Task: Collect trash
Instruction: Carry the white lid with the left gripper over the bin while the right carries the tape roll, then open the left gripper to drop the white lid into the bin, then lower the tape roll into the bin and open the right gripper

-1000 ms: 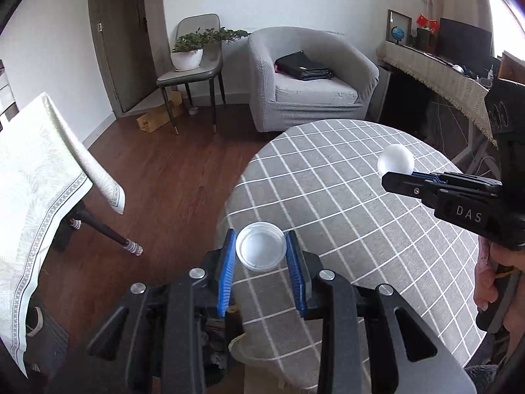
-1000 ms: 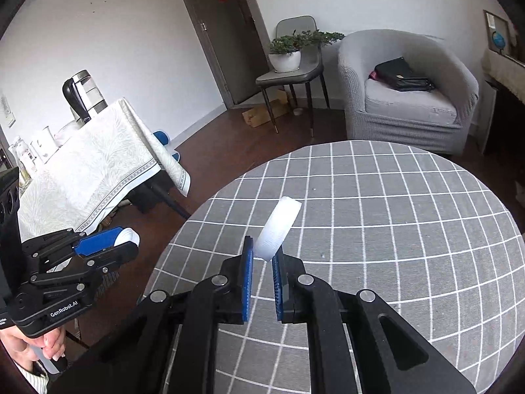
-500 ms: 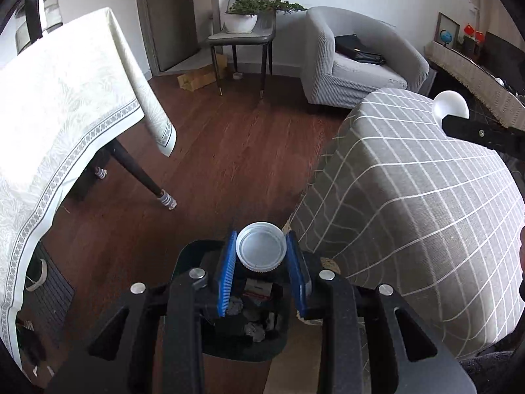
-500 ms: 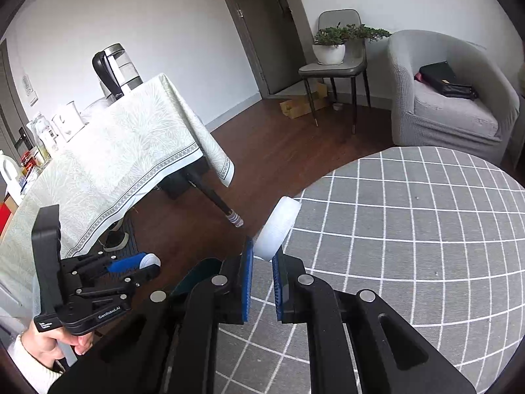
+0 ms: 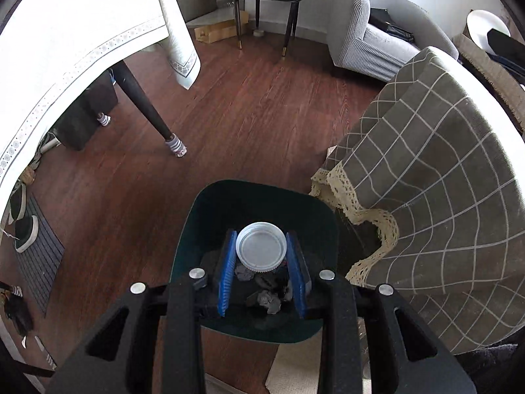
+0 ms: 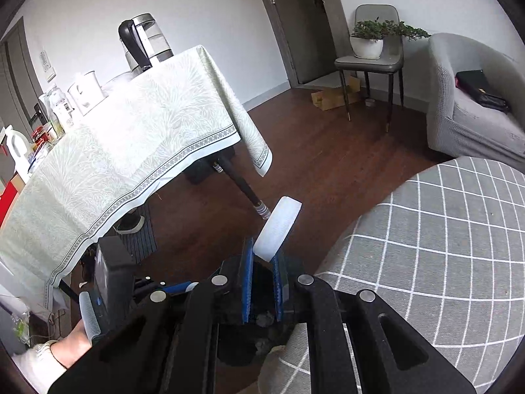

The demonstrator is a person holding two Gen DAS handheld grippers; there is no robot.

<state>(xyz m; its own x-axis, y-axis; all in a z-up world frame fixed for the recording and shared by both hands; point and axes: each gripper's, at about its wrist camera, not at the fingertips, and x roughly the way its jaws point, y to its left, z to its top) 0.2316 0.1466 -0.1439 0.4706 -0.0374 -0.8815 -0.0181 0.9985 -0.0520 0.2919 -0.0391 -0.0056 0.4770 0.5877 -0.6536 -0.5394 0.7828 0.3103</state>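
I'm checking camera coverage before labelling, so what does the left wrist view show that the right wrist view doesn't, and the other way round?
Left wrist only: the full dark trash bin seen from above, crumpled waste inside, and the left tongs gripping a round white lid over it.

Right wrist only: the kettle, mugs and bottles on the pale-clothed table, and the right tongs pinching a white disc on edge.

Both: the checked tablecloth, wood floor, grey armchair and the chair with a potted plant.
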